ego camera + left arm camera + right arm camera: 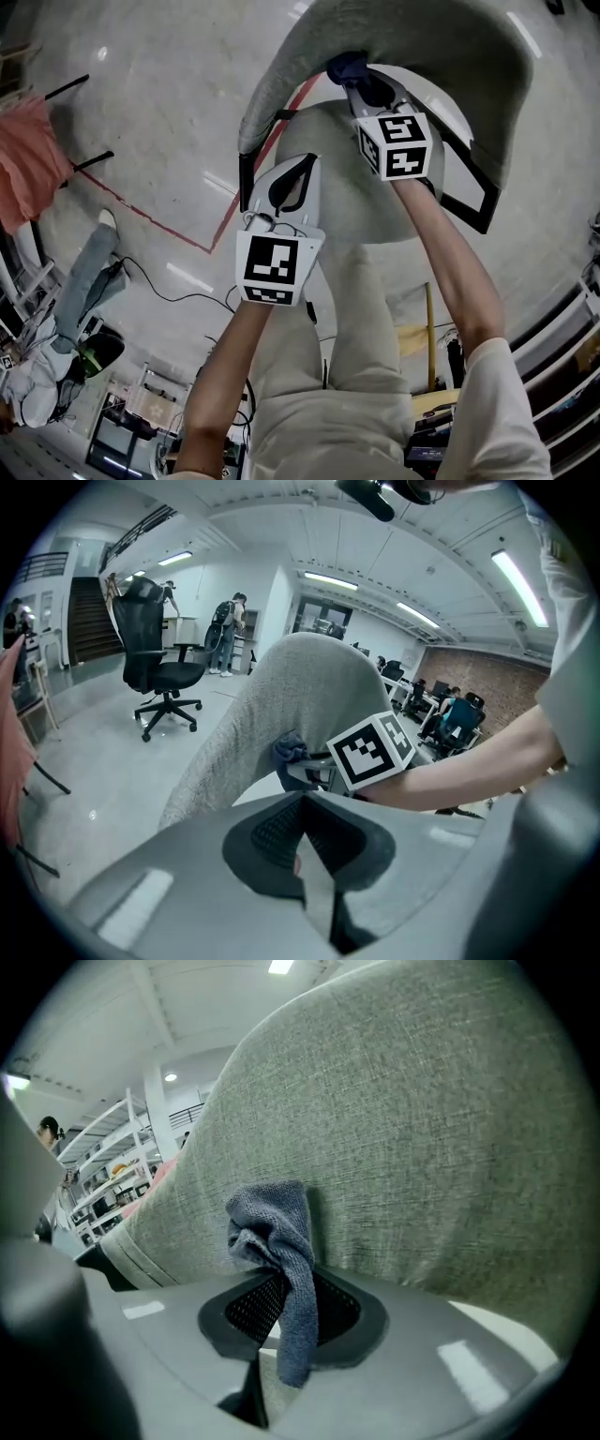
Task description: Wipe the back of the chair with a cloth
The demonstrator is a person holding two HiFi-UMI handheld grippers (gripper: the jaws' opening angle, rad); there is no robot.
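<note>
ahead of my right gripper [364, 82] the chair back [450, 47] blocks the way; armrests [473, 183] flank the seat [352, 187]; open floor [159, 112] lies left of my left gripper [289, 187].

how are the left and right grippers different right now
The right gripper is shut on a blue-grey cloth, while the left gripper is shut with nothing between its jaws. The right gripper holds its cloth against the grey chair back; the left gripper hangs lower, apart from the chair back. Both have their jaws together and point toward the chair.
</note>
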